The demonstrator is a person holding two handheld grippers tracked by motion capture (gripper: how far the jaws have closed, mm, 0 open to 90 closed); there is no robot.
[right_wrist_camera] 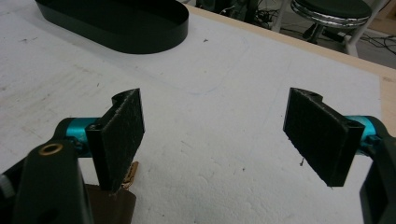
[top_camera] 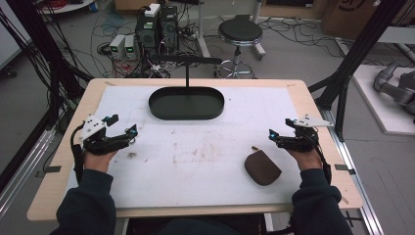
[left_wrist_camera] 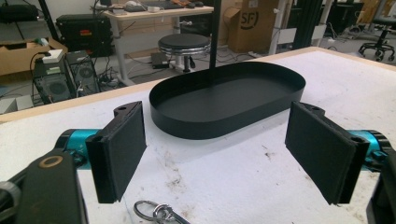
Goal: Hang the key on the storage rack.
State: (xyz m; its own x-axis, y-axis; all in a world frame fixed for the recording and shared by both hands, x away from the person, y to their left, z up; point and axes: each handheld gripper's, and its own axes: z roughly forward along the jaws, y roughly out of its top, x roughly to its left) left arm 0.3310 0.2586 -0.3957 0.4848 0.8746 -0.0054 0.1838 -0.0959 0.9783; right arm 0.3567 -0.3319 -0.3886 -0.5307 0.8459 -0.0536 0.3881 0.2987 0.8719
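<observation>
My left tongs (top_camera: 131, 131) sit at the left side of the bench (top_camera: 303, 98), jaws spread wide with nothing between them. In the left gripper view the two black pads (left_wrist_camera: 122, 149) stand well apart, aimed toward the black oval tray (left_wrist_camera: 224, 100), and a small metal ring with a clasp (left_wrist_camera: 156, 212) lies on the white mat (left_wrist_camera: 243, 177) just below them. My right tongs (top_camera: 272, 135) are at the right side, likewise released; the right gripper view shows their pads (right_wrist_camera: 122, 135) far apart over bare mat.

I see a brown leather pouch (top_camera: 262, 169) lying flat on the mat, near the front right, just beside and slightly in front of the right tongs. In the right gripper view its brown edge and a brass-coloured fitting peek out beneath the left-hand pad. The tray rests at the far middle of the bench, and a thin black post (top_camera: 187, 73) rises from its far side. Brownish stains mark the mat's centre. Beyond the bench I see a round stool (top_camera: 240, 32), computer towers (top_camera: 156, 29) and tangled cables on the floor.
</observation>
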